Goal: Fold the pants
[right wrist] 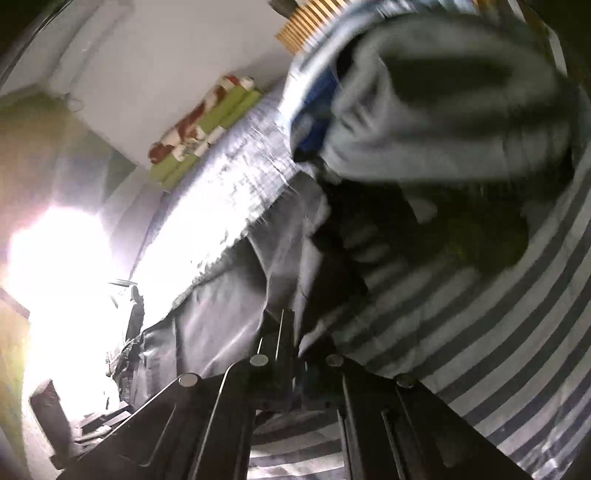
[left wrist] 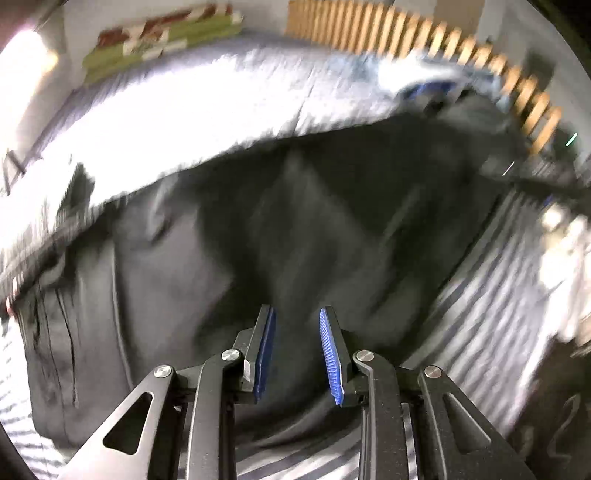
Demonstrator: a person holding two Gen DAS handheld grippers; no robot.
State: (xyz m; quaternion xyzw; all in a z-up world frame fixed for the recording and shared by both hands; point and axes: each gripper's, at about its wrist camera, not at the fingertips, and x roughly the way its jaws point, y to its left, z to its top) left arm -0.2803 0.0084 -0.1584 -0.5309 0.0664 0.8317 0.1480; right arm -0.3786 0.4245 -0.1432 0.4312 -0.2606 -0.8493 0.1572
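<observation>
Blue-padded left claw (left wrist: 297,321): your jaws stand apart, empty, above the dark grey fabric pants (left wrist: 258,229) spread on the grey-and-white striped bed sheet (left wrist: 491,280). Right claw (right wrist: 295,332): your jaws are pressed together on a pants edge (right wrist: 221,314).

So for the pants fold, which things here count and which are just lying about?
In the job:
- pants
- left gripper, open above the pants
- right gripper, shut on the pants' edge
- striped sheet they lie on

Lying about:
- green cushion
- wooden slats
- bundled cloth
</observation>
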